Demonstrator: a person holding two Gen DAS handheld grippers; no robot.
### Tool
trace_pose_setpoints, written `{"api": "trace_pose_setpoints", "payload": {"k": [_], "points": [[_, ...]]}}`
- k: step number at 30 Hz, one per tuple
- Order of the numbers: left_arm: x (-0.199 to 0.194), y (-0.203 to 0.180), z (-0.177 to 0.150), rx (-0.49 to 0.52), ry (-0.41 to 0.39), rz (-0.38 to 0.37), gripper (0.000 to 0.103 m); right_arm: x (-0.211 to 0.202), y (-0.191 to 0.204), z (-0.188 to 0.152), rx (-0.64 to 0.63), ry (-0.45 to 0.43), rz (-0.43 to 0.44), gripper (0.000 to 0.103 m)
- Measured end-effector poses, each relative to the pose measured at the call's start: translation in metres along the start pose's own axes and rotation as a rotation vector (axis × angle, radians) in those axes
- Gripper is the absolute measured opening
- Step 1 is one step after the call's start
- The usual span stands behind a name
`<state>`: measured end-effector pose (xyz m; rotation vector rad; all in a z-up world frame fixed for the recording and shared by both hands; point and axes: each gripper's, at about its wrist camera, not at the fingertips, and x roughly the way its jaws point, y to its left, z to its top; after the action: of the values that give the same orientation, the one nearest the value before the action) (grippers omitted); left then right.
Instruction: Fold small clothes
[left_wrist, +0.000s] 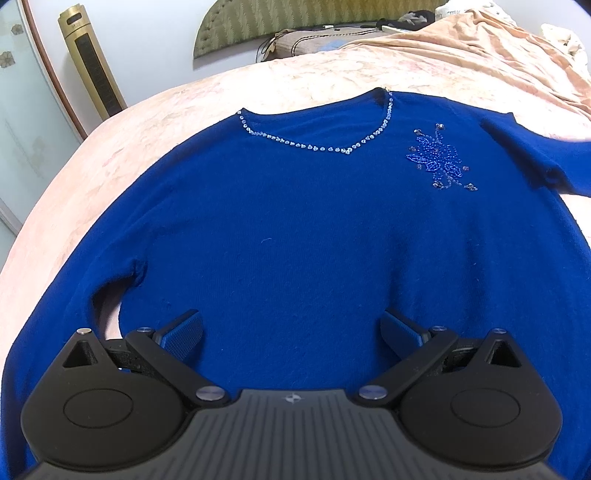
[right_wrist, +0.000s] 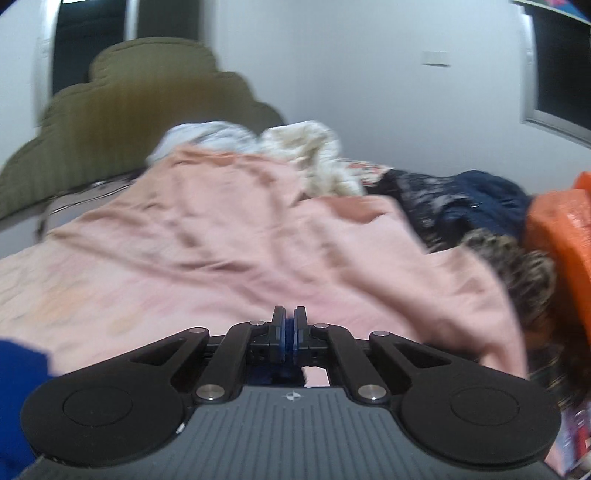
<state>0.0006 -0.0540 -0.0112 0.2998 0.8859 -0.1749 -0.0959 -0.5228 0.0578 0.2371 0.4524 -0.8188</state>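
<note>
A royal blue sweater (left_wrist: 295, 229) with a beaded neckline and a beaded flower on the chest lies flat, front up, on the pink bedspread (left_wrist: 147, 122). My left gripper (left_wrist: 291, 332) is open and empty, low over the sweater's lower middle. Its left sleeve runs down the left side; the right sleeve (left_wrist: 554, 155) stretches off to the right. My right gripper (right_wrist: 290, 328) is shut, with blue fabric showing under its closed pads, over the pink bedspread (right_wrist: 221, 240). A bit of the sweater (right_wrist: 18, 387) shows at the lower left of the blurred right wrist view.
A pile of other clothes (right_wrist: 461, 206) and an orange bag (right_wrist: 561, 236) lie at the bed's right. A green headboard (right_wrist: 110, 103) stands behind. A gold tower fan (left_wrist: 92, 62) stands by the wall at left. Rumpled bedding (left_wrist: 498, 48) lies at the far right.
</note>
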Motion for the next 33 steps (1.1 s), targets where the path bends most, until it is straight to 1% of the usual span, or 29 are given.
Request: {"api": "trace_pose_setpoints", "payload": {"k": [3,6,9,10,11,12,13,14,16,17,20,21,24,27,30,31,32,33], "points": [[0.0,0.0,0.0,0.002,0.001,0.004,0.103,0.01,-0.015,0.004,0.002,-0.008,-0.064,0.003],[0.0,0.0,0.001,0.008,-0.001,0.007,0.103,0.014,-0.028,0.009,-0.02,-0.042,-0.153,0.003],[-0.003,0.0,0.001,0.015,-0.009,0.012,0.103,0.016,-0.039,0.019,-0.061,-0.096,-0.296,0.003],[-0.003,0.0,0.0,0.015,-0.009,0.012,0.103,0.015,-0.042,0.023,-0.069,-0.108,-0.322,0.003],[-0.003,0.0,0.0,0.013,-0.008,0.013,0.103,0.011,-0.043,0.027,-0.064,-0.117,-0.325,0.003],[-0.002,0.001,0.0,0.011,-0.005,0.012,0.103,0.007,-0.042,0.03,-0.058,-0.12,-0.311,0.003],[-0.001,0.001,0.001,0.009,-0.002,0.01,0.103,0.001,-0.036,0.032,-0.056,-0.119,-0.278,0.003],[0.0,0.0,0.001,0.006,0.001,0.009,0.103,-0.003,-0.029,0.033,-0.042,-0.107,-0.213,0.003],[0.0,-0.001,0.002,0.01,0.0,0.006,0.103,-0.011,-0.018,0.034,0.036,-0.05,-0.038,0.003],[-0.001,-0.002,0.002,0.015,-0.002,0.007,0.103,-0.012,-0.011,0.032,0.084,-0.007,0.069,0.003],[-0.004,-0.003,0.0,0.03,-0.01,0.011,0.103,-0.01,0.014,0.022,0.186,0.113,0.321,0.003],[-0.004,-0.002,0.0,0.028,-0.009,0.011,0.103,-0.008,0.026,0.017,0.202,0.144,0.381,0.003],[-0.002,0.002,0.0,0.011,-0.001,0.007,0.103,-0.001,0.066,0.002,0.228,0.236,0.524,0.003],[-0.001,0.004,0.0,0.002,0.004,0.004,0.103,-0.001,0.105,-0.011,0.219,0.291,0.612,0.003],[-0.004,0.005,-0.001,0.014,-0.007,0.012,0.103,-0.001,0.134,-0.019,0.21,0.327,0.66,0.003],[-0.005,0.006,-0.002,0.017,-0.01,0.018,0.103,0.0,0.143,-0.021,0.196,0.335,0.667,0.005],[-0.005,0.007,-0.002,0.017,-0.012,0.021,0.103,-0.003,0.145,-0.02,0.17,0.331,0.665,0.018],[-0.006,0.009,-0.003,0.016,-0.015,0.026,0.103,-0.007,0.148,-0.02,0.139,0.304,0.63,0.019]]}}
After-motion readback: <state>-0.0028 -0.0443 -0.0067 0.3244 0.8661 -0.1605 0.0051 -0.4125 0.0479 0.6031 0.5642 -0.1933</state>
